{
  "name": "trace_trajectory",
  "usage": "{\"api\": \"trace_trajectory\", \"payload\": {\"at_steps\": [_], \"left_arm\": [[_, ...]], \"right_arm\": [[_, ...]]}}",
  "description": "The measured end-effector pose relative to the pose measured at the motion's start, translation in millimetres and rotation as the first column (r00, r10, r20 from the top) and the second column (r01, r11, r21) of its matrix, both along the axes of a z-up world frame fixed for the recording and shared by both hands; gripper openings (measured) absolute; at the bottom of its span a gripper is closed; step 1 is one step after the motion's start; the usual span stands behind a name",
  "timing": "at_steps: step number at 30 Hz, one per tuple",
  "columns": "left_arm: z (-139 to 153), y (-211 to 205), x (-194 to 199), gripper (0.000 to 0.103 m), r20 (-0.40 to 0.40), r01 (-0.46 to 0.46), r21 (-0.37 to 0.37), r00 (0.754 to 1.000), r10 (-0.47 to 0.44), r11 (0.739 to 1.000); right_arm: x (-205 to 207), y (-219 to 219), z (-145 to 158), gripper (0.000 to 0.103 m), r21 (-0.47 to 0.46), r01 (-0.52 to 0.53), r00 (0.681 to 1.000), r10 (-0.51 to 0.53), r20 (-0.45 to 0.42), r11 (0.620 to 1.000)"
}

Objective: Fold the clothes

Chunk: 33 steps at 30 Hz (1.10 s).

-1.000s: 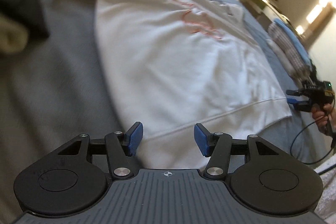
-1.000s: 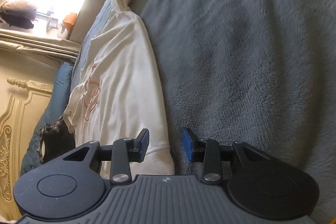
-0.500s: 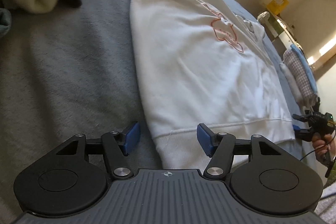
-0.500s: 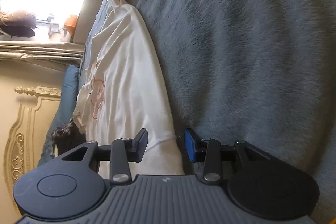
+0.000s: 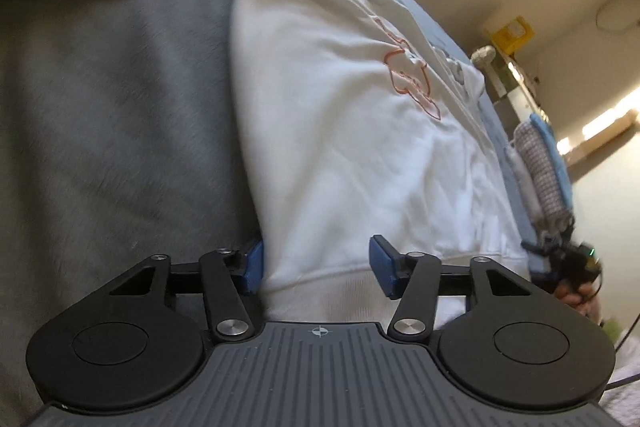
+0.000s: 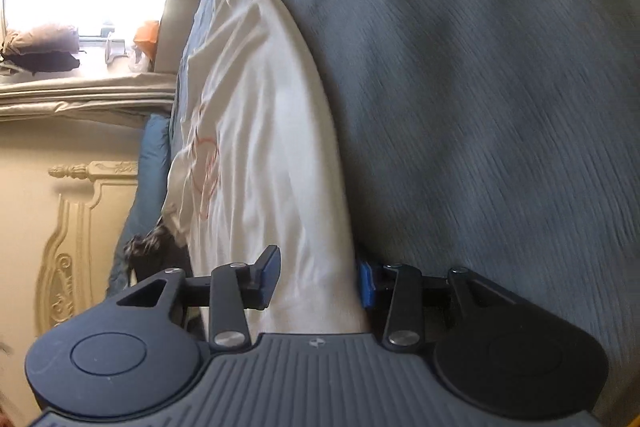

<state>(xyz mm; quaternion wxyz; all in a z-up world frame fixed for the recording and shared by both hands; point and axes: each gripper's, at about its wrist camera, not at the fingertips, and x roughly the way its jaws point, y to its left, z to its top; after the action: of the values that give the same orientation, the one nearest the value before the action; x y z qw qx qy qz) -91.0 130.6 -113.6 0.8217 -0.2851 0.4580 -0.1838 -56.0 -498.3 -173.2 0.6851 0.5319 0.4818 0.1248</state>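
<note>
1. The white sweatshirt [image 5: 340, 131] lies spread flat on the grey blanket [image 5: 112, 115], its ribbed hem nearest both grippers.
2. The left gripper [image 5: 316, 265] is spread wide around the hem's left corner, one pad at the cloth's edge, not yet pinching.
3. The right gripper [image 6: 318, 277] likewise straddles the opposite hem corner [image 6: 316, 291], jaws apart with cloth between them.
4. To grip well, I judge each lower finger should slide under all layers before closing, so front and back lift together.
5. Close both at matching depth on the ribbing, keeping the hem taut between them to avoid a skewed fold.
</note>
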Motion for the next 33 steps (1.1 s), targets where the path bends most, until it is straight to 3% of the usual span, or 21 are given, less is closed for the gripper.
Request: {"api": "trace_trajectory", "payload": {"at_steps": [2, 9, 11, 12, 14, 16, 17, 20, 23, 26, 33], "left_arm": [[-4.5, 4.3, -1.1, 0.050, -0.014, -0.018, -0.032, 1.000, 0.018, 0.999], [-3.9, -1.9, 8.8, 0.048, -0.016, 0.017, -0.037, 1.000, -0.017, 0.999], [-2.3, 0.2, 3.4, 0.045, -0.027, 0.014, -0.033, 1.000, -0.015, 0.999], [-2.2, -0.4, 1.5, 0.042, -0.027, 0.013, -0.030, 1.000, -0.013, 0.999], [-0.6, -6.1, 2.2, 0.027, -0.021, 0.019, 0.007, 1.000, -0.019, 1.000], [1.1, -11.7, 2.8, 0.008, -0.014, 0.026, 0.044, 1.000, -0.025, 0.999], [2.1, -14.4, 3.1, 0.006, -0.011, 0.029, 0.062, 1.000, -0.028, 0.998], [15.5, -13.9, -0.2, 0.004, 0.034, 0.056, 0.081, 0.998, -0.059, 0.995], [28.3, -6.5, -3.3, 0.004, 0.049, 0.101, 0.037, 0.993, -0.103, 0.994], [37.7, -0.9, -6.3, 0.004, 0.053, 0.155, -0.005, 0.987, -0.154, 0.988], [51.2, 16.2, -21.7, 0.003, -0.013, 0.270, 0.007, 0.963, -0.270, 0.963]], "right_arm": [[-2.4, -0.8, -2.3, 0.041, 0.011, 0.001, 1.000, -0.001, 0.003, 1.000], [19.0, 6.7, -1.5, 0.040, -0.011, -0.047, 0.999, 0.047, 0.007, 0.999], [13.1, 7.5, -0.7, 0.033, -0.023, -0.061, 0.998, 0.061, 0.013, 0.998], [10.4, 8.0, -1.2, 0.029, -0.032, -0.056, 0.998, 0.056, 0.006, 0.998], [8.1, 10.2, -1.7, 0.010, -0.061, -0.049, 0.999, 0.049, -0.002, 0.997], [9.0, 14.9, 1.9, 0.008, -0.108, -0.049, 0.999, 0.049, -0.002, 0.993], [8.7, 18.7, 8.6, 0.007, -0.144, -0.061, 0.998, 0.064, 0.013, 0.988], [5.5, 27.4, 28.1, 0.005, -0.232, -0.085, 0.994, 0.100, 0.053, 0.969], [-2.3, 31.5, 45.9, 0.004, -0.279, -0.095, 0.988, 0.124, 0.090, 0.956], [-15.1, 31.2, 57.6, 0.004, -0.289, -0.098, 0.983, 0.138, 0.121, 0.952], [-54.2, 31.4, 76.1, 0.004, -0.298, -0.149, 0.977, 0.188, 0.105, 0.943]]}}
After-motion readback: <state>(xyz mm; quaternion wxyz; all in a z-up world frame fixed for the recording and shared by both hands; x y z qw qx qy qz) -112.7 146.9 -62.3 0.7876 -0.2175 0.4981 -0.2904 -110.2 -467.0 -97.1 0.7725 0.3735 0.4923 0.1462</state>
